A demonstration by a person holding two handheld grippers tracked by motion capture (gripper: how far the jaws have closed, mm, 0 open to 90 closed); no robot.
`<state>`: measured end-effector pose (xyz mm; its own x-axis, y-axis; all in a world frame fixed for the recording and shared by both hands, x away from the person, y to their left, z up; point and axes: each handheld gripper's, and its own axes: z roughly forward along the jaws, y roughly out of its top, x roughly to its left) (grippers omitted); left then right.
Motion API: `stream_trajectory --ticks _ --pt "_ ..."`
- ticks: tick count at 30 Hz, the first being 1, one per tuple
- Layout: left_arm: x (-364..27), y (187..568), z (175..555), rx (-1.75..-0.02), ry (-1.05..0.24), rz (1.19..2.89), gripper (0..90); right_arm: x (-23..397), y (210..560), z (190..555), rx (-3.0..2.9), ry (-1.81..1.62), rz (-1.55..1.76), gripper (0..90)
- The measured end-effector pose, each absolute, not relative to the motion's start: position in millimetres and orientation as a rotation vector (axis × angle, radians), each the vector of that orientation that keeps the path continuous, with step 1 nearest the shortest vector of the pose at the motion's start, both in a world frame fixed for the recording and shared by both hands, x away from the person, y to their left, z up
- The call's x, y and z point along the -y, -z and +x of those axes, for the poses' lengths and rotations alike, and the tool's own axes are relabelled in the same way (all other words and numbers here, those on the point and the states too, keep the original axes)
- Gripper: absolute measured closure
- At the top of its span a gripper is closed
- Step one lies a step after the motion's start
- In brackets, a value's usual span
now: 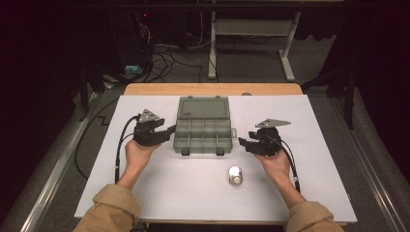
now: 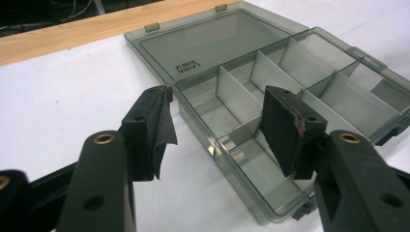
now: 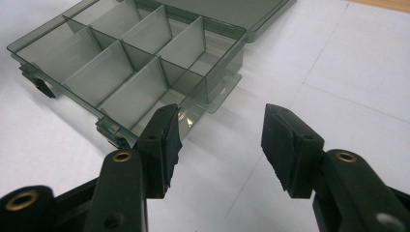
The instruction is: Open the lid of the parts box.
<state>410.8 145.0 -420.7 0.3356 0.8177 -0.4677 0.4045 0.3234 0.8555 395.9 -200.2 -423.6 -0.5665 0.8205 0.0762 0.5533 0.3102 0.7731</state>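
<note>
Forearms in tan sleeves come in from the near edge of the white table, one on each side of an open grey box. The left hand sits palm up beneath the left gripper, wrist bent slightly inward, so the tool points toward the box's left side and lies just beside it. The right hand mirrors that pose, cradling the right gripper, which points at the box's right edge from close by.

Both tools are released, jaws spread with nothing between the pads. In the left gripper view the spread jaws frame the near corner of the box's divided tray, with the lid laid back flat behind it. In the right gripper view the jaws hang over bare table, just off the tray's side tab.

The box rests in the middle of the table, compartments facing up. A small round metal object lies nearer the person, between the two arms.
</note>
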Motion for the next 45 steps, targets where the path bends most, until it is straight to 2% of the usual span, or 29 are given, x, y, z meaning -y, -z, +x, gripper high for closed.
stream_trajectory --ticks 45 --pt "-165.1 422.2 367.6 -1.234 -0.392 1.251 42.7 243.2 422.6 357.5 -2.184 -1.206 1.222 41.2"
